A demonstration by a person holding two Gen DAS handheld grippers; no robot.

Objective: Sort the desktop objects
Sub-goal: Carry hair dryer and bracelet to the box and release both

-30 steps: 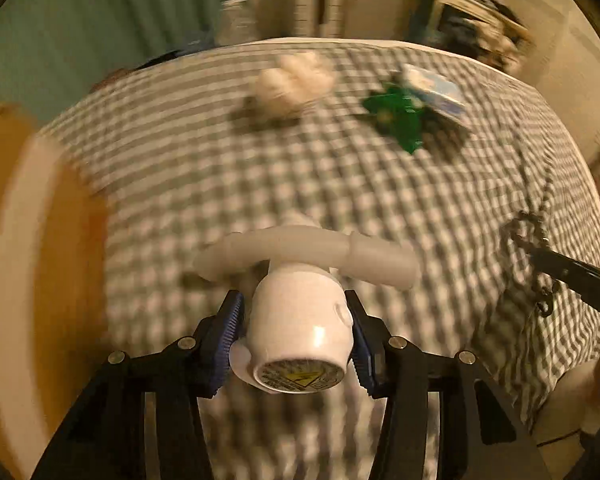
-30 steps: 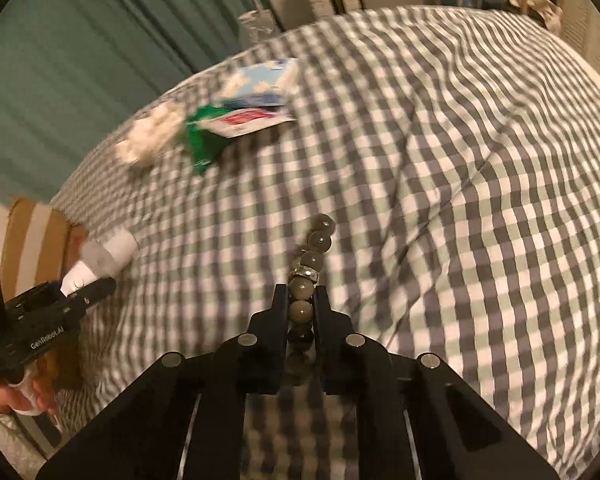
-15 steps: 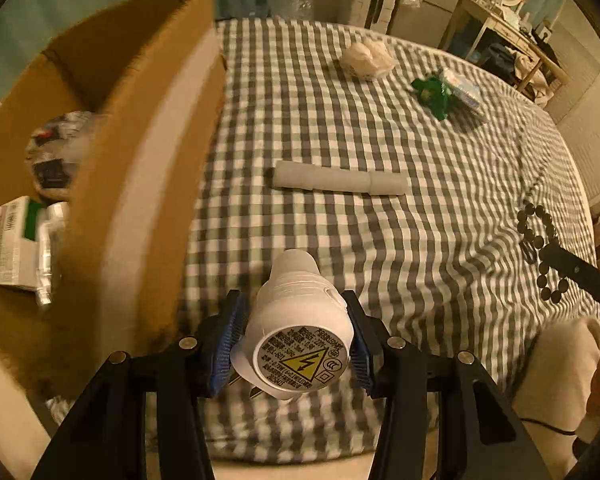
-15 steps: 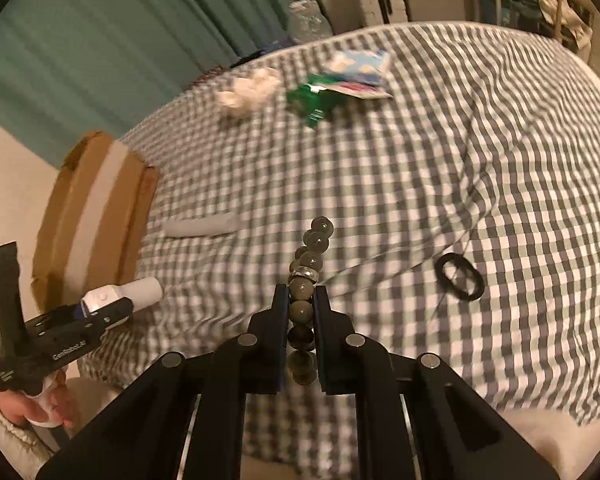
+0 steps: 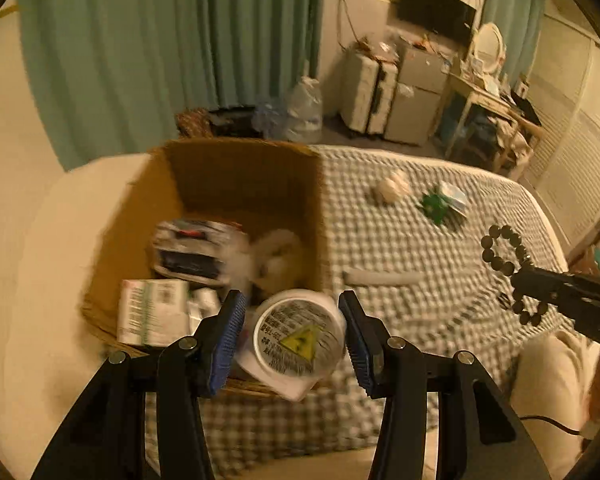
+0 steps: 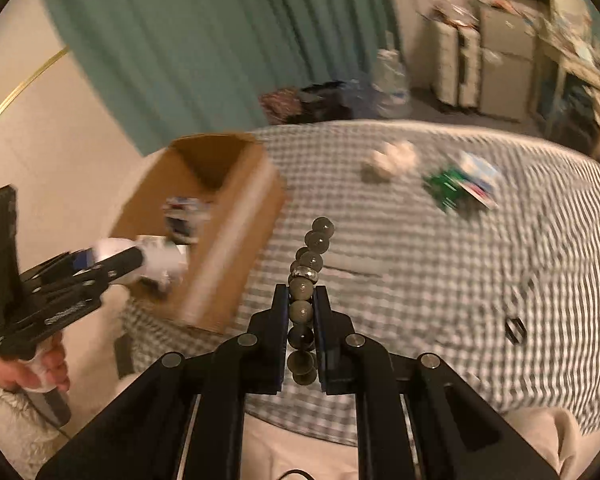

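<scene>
- Left gripper (image 5: 292, 320), blue ribbed pads spread apart; white plastic charger (image 5: 298, 338) with yellow warning triangle sits loose between them, over the cardboard box (image 5: 240, 176).
- Right gripper (image 6: 302, 306) pinches a round-bead bracelet (image 6: 316, 240) above the checked cloth (image 6: 420, 264).

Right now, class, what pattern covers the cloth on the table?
A grey-and-white check on the tablecloth, clearest in the right wrist view.

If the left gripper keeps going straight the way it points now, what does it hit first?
Probably the clutter inside the cardboard box: the left gripper, open around the white plug, points over the near rim. Blur makes depth unclear.
</scene>
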